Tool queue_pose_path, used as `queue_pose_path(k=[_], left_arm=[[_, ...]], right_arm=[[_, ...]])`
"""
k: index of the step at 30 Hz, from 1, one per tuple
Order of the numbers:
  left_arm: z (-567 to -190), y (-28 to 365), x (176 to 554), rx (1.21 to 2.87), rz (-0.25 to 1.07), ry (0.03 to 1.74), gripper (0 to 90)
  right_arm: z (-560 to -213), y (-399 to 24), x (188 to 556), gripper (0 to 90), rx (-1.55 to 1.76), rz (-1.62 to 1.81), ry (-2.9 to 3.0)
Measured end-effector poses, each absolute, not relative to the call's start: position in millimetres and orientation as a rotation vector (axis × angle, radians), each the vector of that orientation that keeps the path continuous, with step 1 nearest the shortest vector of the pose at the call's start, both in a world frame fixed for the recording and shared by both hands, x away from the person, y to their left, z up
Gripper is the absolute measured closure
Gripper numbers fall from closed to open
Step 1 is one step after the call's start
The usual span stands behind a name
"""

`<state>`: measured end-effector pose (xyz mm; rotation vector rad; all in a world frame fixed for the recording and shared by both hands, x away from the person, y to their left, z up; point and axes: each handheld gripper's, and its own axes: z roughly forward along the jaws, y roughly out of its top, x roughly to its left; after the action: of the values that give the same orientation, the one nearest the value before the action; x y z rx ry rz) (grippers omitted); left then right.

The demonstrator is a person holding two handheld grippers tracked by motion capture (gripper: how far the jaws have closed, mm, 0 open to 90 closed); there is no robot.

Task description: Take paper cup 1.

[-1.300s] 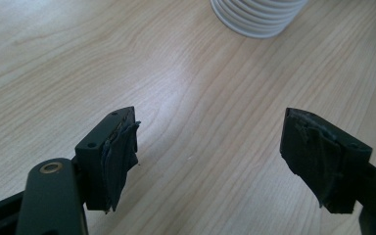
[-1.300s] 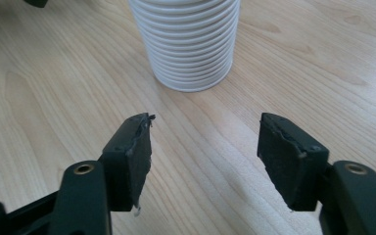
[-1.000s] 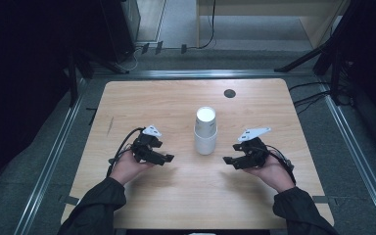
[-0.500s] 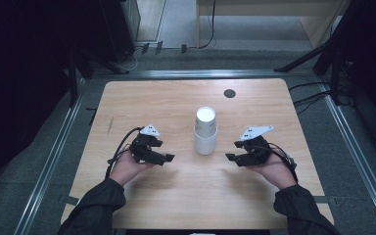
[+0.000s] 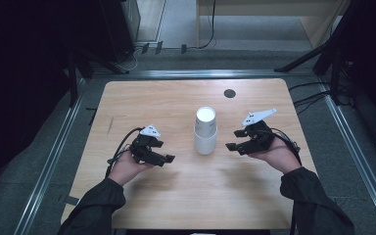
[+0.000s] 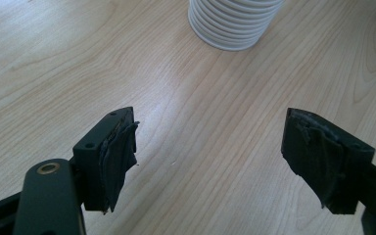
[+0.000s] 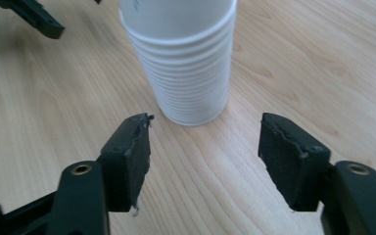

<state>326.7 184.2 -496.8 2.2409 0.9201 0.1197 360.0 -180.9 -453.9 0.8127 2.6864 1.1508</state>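
Note:
A stack of white paper cups stands upside down at the middle of the wooden table. My left gripper is held low to the left of the stack, open, jaws pointing towards it. In the left gripper view the left gripper has nothing between its jaws, and the stack's base lies ahead. My right gripper sits just right of the stack, open too. Seen from the right gripper, the stack is close ahead, outside the jaws.
A small black round hole marks the table's far right part. Metal rails run along the table's sides, with cables on the floor to the right. The left gripper's jaw shows beyond the stack.
The right gripper has shifted slightly farther up the table beside the stack. The left gripper and the cups have hardly moved.

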Motion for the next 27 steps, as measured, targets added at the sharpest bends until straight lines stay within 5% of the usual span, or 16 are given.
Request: queue_pose_path(k=[27], left_arm=[[-497,190,344,2.181,0.078,0.912,21.3]], right_arm=[[-387,-135,403,28.8,0.430,0.996,2.888]])
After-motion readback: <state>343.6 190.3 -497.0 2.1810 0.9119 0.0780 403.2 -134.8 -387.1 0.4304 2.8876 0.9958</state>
